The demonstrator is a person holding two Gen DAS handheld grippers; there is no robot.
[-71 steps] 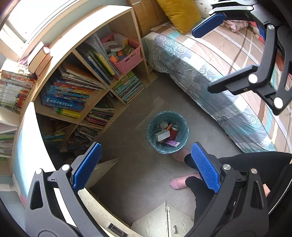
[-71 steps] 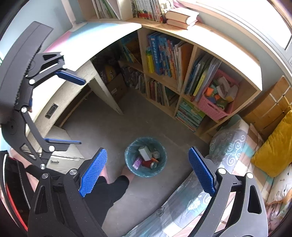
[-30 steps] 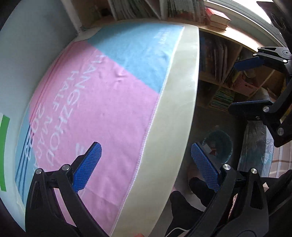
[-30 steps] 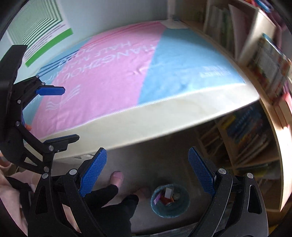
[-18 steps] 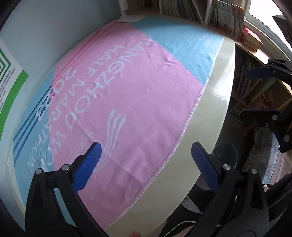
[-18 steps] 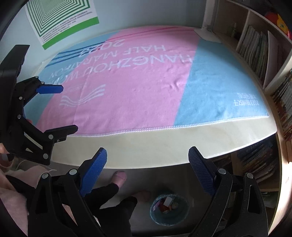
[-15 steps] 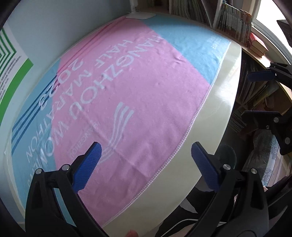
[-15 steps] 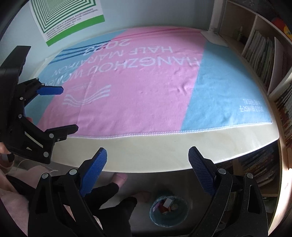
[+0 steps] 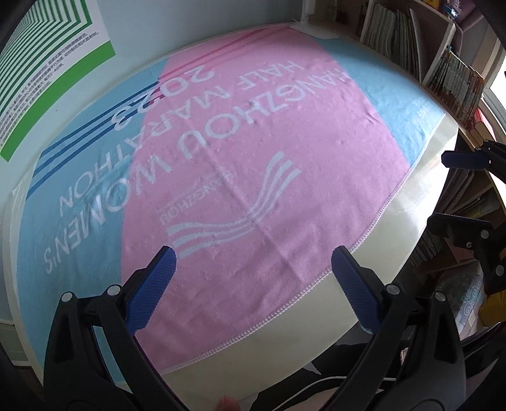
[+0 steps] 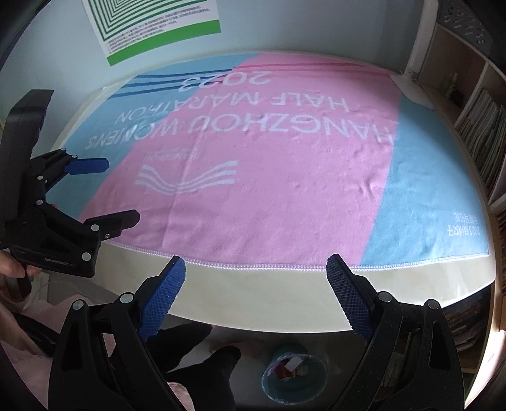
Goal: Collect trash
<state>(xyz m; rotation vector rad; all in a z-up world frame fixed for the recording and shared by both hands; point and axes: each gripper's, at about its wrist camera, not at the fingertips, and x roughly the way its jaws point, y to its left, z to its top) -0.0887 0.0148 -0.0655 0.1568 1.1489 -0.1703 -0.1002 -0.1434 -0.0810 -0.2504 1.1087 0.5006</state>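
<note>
Pale cream desk [image 9: 408, 221] filled most of both views, and over it lay a pink and light-blue towel [image 9: 253, 158] printed in white with "HANGZHOU WOMEN'S HALF MARATHON 2023" (the lettering read upside down from the grippers' side). Its stitched hem ran near the desk's front edge, leaving a bare cream strip. On the wall behind hung a poster [image 10: 151, 28] with nested green lines and a green band at its lower edge. Bookshelves [image 9: 411, 38] packed with books stood at the right end of the desk.

Left gripper [image 9: 249, 287] hovered above the towel with its blue-padded fingers spread wide and nothing between them; in the right wrist view it showed at the left, a hand [image 10: 12, 272] wrapped round its grip. Right gripper [image 10: 256, 297] hung over the desk's front edge, likewise spread wide and empty.

Below that edge, on the floor, stood the teal trash bin [image 10: 292, 379], with a white box and other small pieces of trash lying inside it; what the pieces were was too small to tell. Dark trouser legs [image 10: 202, 347] of the person showed just left of the bin.
</note>
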